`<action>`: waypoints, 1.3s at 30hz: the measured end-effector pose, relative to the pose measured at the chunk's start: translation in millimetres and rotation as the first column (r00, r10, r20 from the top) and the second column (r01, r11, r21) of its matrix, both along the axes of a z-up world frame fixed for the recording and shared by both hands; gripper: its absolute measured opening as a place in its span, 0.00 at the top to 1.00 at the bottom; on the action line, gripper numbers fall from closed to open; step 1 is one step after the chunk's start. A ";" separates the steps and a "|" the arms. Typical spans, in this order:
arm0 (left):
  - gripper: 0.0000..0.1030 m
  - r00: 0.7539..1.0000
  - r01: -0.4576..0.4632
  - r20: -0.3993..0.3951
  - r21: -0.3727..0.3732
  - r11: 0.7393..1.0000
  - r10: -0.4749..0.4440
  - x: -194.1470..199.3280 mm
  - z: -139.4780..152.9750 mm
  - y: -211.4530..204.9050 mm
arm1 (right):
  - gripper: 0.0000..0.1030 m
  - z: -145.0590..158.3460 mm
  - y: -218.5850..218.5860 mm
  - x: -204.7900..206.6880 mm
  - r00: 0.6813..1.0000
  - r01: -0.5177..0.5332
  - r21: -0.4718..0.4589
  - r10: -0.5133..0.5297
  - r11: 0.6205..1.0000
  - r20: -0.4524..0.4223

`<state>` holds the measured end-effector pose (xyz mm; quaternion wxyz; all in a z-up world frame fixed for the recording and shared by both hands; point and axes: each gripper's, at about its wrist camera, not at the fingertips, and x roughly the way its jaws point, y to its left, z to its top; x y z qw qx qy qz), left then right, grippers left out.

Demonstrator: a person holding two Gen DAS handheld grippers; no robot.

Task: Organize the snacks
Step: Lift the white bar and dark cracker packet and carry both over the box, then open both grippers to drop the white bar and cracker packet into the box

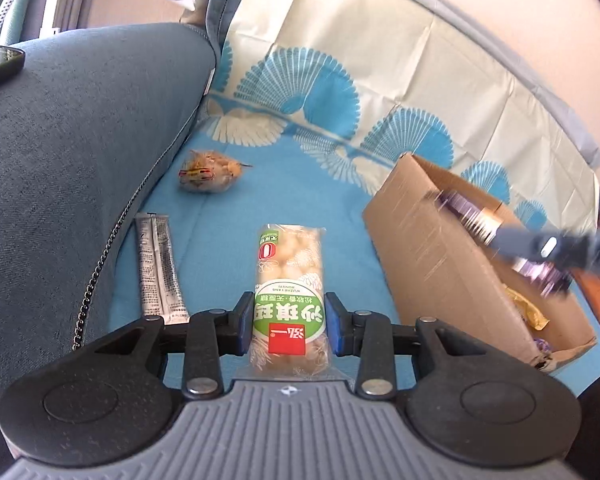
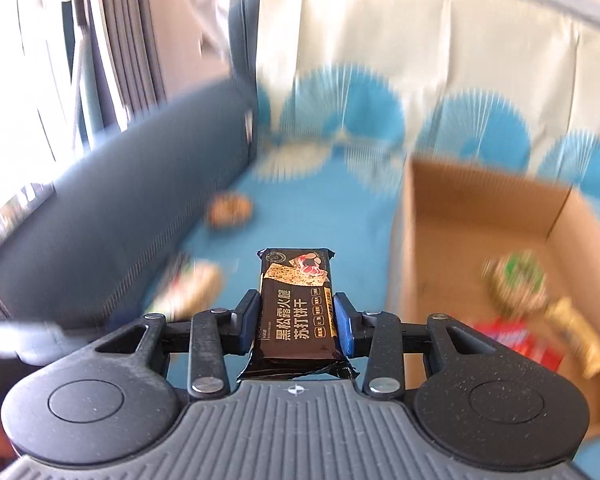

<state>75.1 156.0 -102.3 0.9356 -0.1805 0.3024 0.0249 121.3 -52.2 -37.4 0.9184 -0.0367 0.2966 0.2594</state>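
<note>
My left gripper (image 1: 289,322) is shut on a green-and-clear snack bar (image 1: 290,280), its blue pads pressing both long sides above the blue seat cover (image 1: 300,184). My right gripper (image 2: 296,322) is shut on a dark brown cracker packet (image 2: 296,304), held lengthwise between the pads. In the left wrist view the right gripper (image 1: 548,248) shows as a blur above the cardboard box (image 1: 428,240). The box (image 2: 480,216) stands open at the right and holds several snacks, among them a green round pack (image 2: 516,280), a gold wrapper (image 2: 580,332) and a red pack (image 2: 516,340).
A small clear bag of snacks (image 1: 208,174) lies by the dark blue sofa arm (image 1: 80,160). A grey sachet (image 1: 160,268) lies along the arm's base. A dark object (image 1: 0,64) rests on top of the arm. The patterned back cushion (image 1: 380,60) rises behind the box.
</note>
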 end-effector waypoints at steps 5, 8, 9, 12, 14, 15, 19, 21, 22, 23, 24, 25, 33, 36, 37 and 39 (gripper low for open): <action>0.61 1.000 -0.002 0.030 -0.018 1.000 0.003 -6.1 5.3 1.1 | 0.60 30.1 -54.9 2.4 0.983 -0.016 0.076 0.002 0.997 0.183; 0.61 0.999 -0.001 0.035 -0.020 1.000 0.001 -5.7 5.7 0.5 | 0.60 14.9 -79.8 13.3 0.984 0.052 0.123 -0.072 0.991 0.162; 0.61 0.999 0.002 0.038 -0.018 1.000 -0.001 -5.7 6.0 0.1 | 0.60 8.8 -84.3 17.8 0.986 0.082 0.135 -0.100 0.987 0.133; 0.61 0.999 0.001 0.045 -0.010 1.000 0.000 -5.5 7.0 -0.4 | 0.60 1.9 -83.8 27.8 0.984 0.114 0.162 -0.134 0.980 0.120; 0.61 0.999 0.002 0.036 -0.003 1.000 -0.002 -2.6 7.4 -0.5 | 0.60 -1.4 -80.8 25.2 0.982 0.119 0.149 -0.139 0.982 0.131; 0.61 0.999 0.005 0.033 -0.003 1.000 -0.005 -1.2 8.5 -0.5 | 0.60 -3.1 -79.5 25.2 0.981 0.122 0.135 -0.140 0.983 0.137; 0.61 1.000 0.004 0.018 -0.029 1.000 -0.004 5.7 17.9 -4.0 | 0.60 -3.5 -82.2 20.5 0.974 0.119 0.120 -0.139 0.986 0.179; 0.61 1.000 0.002 0.027 -0.064 0.998 -0.001 11.8 28.2 -10.5 | 0.60 -3.3 -86.8 19.6 0.969 0.126 0.119 -0.148 0.985 0.198; 0.61 0.999 0.006 0.038 -0.079 0.997 -0.003 16.1 35.2 -16.5 | 0.60 -2.2 -91.7 19.2 0.965 0.135 0.126 -0.159 0.983 0.207; 0.61 0.999 0.011 0.049 -0.087 0.996 -0.007 21.6 42.7 -24.3 | 0.60 -1.2 -96.2 20.2 0.961 0.148 0.136 -0.175 0.979 0.215; 0.61 0.998 0.019 0.059 -0.089 0.996 -0.014 27.8 50.5 -33.8 | 0.60 -0.1 -101.1 21.0 0.955 0.165 0.150 -0.196 0.975 0.222; 0.61 0.997 0.033 0.072 -0.089 0.996 -0.026 34.1 58.3 -44.5 | 0.60 1.2 -107.5 21.9 0.947 0.191 0.167 -0.226 0.967 0.230; 0.61 0.965 0.205 0.177 -0.053 0.977 -0.193 89.1 112.2 -150.3 | 0.60 -0.5 -161.4 35.2 0.851 0.425 0.315 -0.493 0.849 0.181; 0.61 0.949 0.258 0.196 -0.026 0.966 -0.248 105.4 119.3 -182.6 | 0.60 -7.2 -169.8 40.6 0.855 0.440 0.316 -0.500 0.841 0.141; 0.61 0.945 0.267 0.200 -0.017 0.963 -0.259 109.3 120.6 -189.7 | 0.60 -7.9 -171.0 41.2 0.852 0.443 0.316 -0.503 0.839 0.141; 0.61 0.944 0.274 0.195 -0.011 0.962 -0.266 118.7 121.8 -200.6 | 0.60 -9.3 -174.8 41.0 0.850 0.447 0.323 -0.509 0.834 0.138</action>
